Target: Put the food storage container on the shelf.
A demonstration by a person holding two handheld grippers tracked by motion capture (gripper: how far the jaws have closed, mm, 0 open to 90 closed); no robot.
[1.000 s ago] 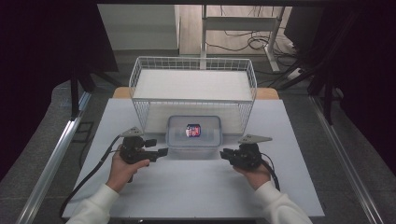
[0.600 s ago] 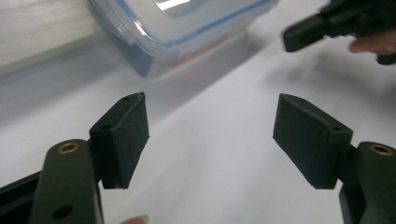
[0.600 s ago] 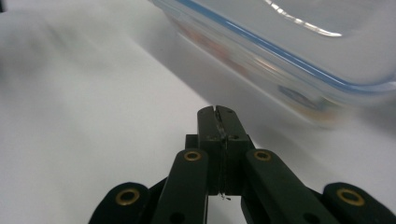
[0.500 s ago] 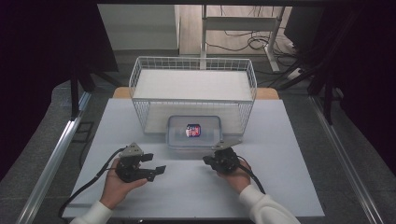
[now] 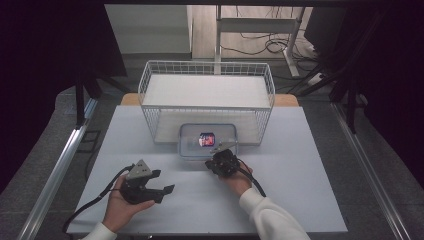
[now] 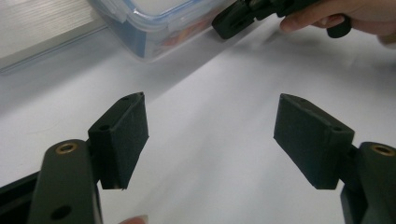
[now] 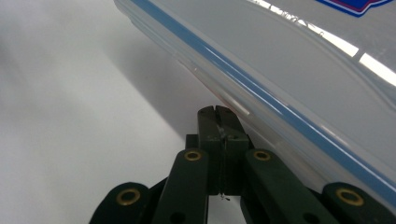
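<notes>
A clear lidded container (image 5: pixel 192 137) with a blue seal and a red-and-blue sticker (image 5: pixel 206 139) stands at mid-table, just in front of the wire basket. My right gripper (image 5: pixel 215 159) is shut with nothing between its jaws, and its tips rest at the container's front edge. In the right gripper view the closed tips (image 7: pixel 215 109) sit under the lid's rim of the container (image 7: pixel 303 60). My left gripper (image 5: pixel 166 181) is held low at the near left, open and empty. In the left gripper view its spread pads (image 6: pixel 123 133) frame bare table, with the container (image 6: pixel 154 18) beyond.
A white wire basket (image 5: pixel 207 62) stands behind the container at the back of the white table (image 5: pixel 300 165). Cables trail from both grippers toward the near edge. Metal rails run along both sides of the table.
My right gripper has slid left and come up to the container's front edge. My left gripper has drawn back toward the near edge of the table.
</notes>
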